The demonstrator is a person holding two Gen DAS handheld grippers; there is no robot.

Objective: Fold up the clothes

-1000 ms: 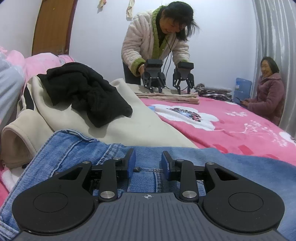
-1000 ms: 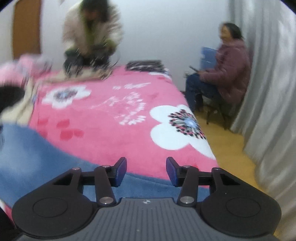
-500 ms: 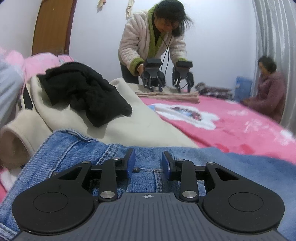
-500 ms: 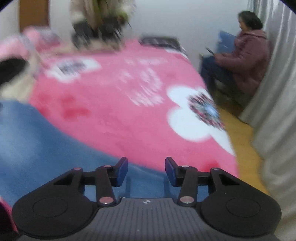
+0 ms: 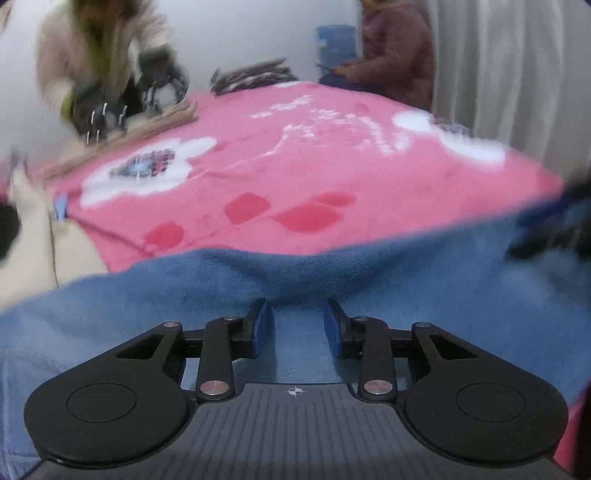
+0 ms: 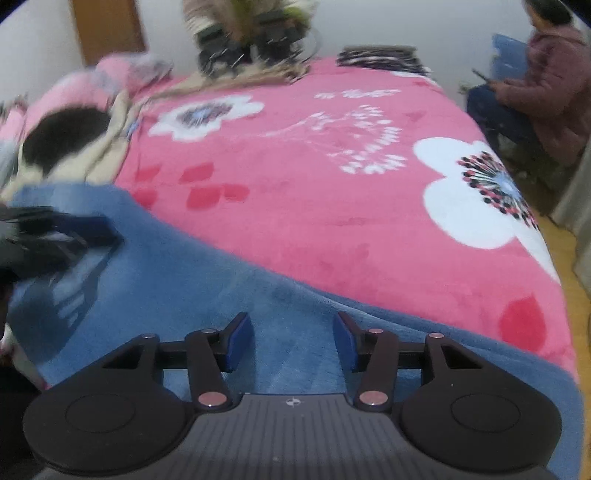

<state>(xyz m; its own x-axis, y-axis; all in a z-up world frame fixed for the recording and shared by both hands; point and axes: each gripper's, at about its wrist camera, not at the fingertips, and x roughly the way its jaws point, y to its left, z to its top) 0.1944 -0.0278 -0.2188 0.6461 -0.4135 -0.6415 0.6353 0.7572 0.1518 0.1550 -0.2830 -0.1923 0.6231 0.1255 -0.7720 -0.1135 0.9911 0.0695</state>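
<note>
The blue jeans (image 5: 406, 295) (image 6: 184, 288) lie spread across the near end of the bed, soft blue side up. My left gripper (image 5: 295, 321) hovers over them with its jaws apart, and only flat cloth shows in the gap. From the right wrist view it is a dark blur (image 6: 55, 240) at the left, casting a shadow on the jeans. My right gripper (image 6: 293, 332) points down at the jeans near their far edge. Its jaws are opening, with cloth under them and the pads not pressing on it. It appears as a dark blur (image 5: 554, 229) in the left wrist view.
A pink flowered blanket (image 6: 332, 184) covers the bed. A cream garment (image 6: 110, 147) with a black one (image 6: 66, 136) on it lies at the left. At the far end another person (image 6: 251, 22) works tan cloth with grippers, beside a striped stack (image 6: 380, 59). A seated person (image 6: 546, 74) and floor (image 6: 576, 280) are at the right.
The left gripper has swung right, from the jeans' waistband beside the cream pile to over the plain blue cloth. The right gripper has tipped further down and its jaws stand slightly wider.
</note>
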